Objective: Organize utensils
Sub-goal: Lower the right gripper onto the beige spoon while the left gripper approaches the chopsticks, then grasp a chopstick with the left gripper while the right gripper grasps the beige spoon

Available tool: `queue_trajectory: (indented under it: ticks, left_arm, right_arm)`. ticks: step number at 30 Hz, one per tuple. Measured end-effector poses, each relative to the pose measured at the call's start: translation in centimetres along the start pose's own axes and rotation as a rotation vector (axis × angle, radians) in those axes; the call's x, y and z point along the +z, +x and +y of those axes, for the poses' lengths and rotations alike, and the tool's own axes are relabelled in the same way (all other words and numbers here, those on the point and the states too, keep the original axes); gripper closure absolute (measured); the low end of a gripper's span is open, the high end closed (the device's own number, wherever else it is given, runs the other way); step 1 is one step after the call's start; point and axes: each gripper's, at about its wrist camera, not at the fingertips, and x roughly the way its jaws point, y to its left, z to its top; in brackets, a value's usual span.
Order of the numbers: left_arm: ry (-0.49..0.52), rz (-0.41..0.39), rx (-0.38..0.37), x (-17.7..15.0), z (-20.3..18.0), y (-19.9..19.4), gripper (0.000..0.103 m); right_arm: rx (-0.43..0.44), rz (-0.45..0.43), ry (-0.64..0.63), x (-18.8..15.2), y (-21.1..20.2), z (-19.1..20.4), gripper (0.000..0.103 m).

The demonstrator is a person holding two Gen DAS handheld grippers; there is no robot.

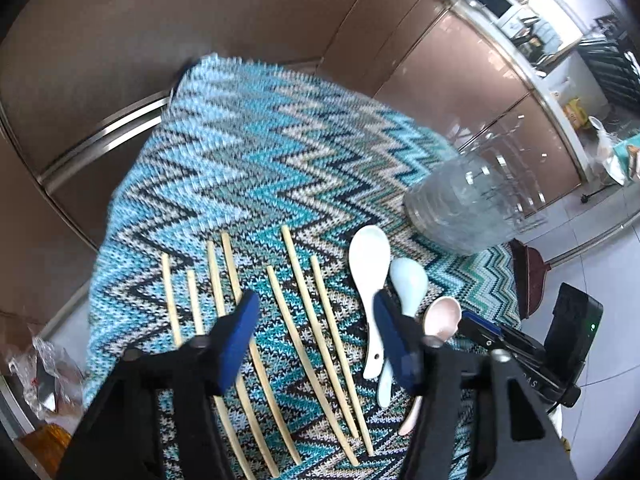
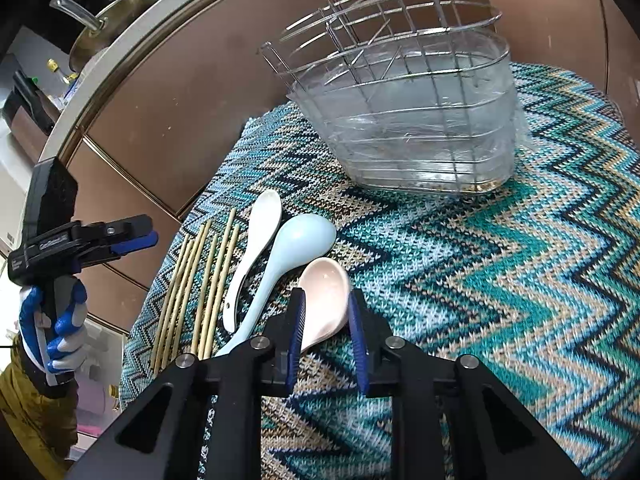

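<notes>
Spoons lie side by side on the zigzag-knit cloth (image 2: 500, 280) covering the surface: a white spoon (image 2: 256, 248), a pale blue spoon (image 2: 288, 256) and a pink spoon (image 2: 324, 296). Left of the white spoon, bamboo chopsticks (image 2: 208, 292) lie in a loose row. Beyond the spoons stands a wire utensil rack (image 2: 404, 100) in a clear tray. The right gripper (image 2: 326, 340) is spread, its jaws either side of the pink spoon's bowl. The left gripper (image 1: 316, 344) hangs spread above the chopsticks, holding nothing.
</notes>
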Motion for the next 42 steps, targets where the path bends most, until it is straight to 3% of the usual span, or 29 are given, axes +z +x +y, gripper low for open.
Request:
queue_trajectory:
  ticks: [2,7,13,23,25,28,34,38,42]
  left_arm:
    - [-0.027,0.035,0.001,0.4,0.4,1.0,0.066]
    - [-0.078,0.079,0.04,0.9,1.2,2.8,0.069]
    - [-0.115,0.128,0.064,1.0,1.7,4.6,0.081]
    - [-0.135,0.143,0.101,1.2,1.9,6.0,0.096]
    - [-0.14,0.134,0.1,1.1,1.9,6.0,0.096]
    - [-0.159,0.115,0.088,0.9,1.9,5.6,0.097]
    - [-0.128,0.009,0.04,-0.1,0.5,1.5,0.098]
    - [-0.052,-0.133,0.003,-0.3,-2.1,-4.0,0.098]
    - [0.016,-0.329,-0.065,1.1,-6.0,-10.3,0.098]
  right_arm:
    - [0.002,0.015,-0.004,0.1,0.2,-0.2,0.084]
    - [0.011,0.031,-0.007,0.3,0.6,-0.7,0.085]
    - [0.014,0.031,0.0,0.4,0.1,-1.5,0.083]
    - [0.059,0.085,-0.01,1.5,2.2,-2.1,0.083]
    - [0.077,0.097,-0.021,1.5,2.6,-2.0,0.093]
    - [0.072,0.094,-0.046,1.4,2.6,-1.5,0.095]
    - [-0.003,0.023,-0.122,0.5,-1.3,0.4,0.096]
    - [-0.08,-0.085,-0.173,0.4,-6.5,2.0,0.096]
    - [-0.175,-0.272,-0.205,1.9,-13.4,3.7,0.096]
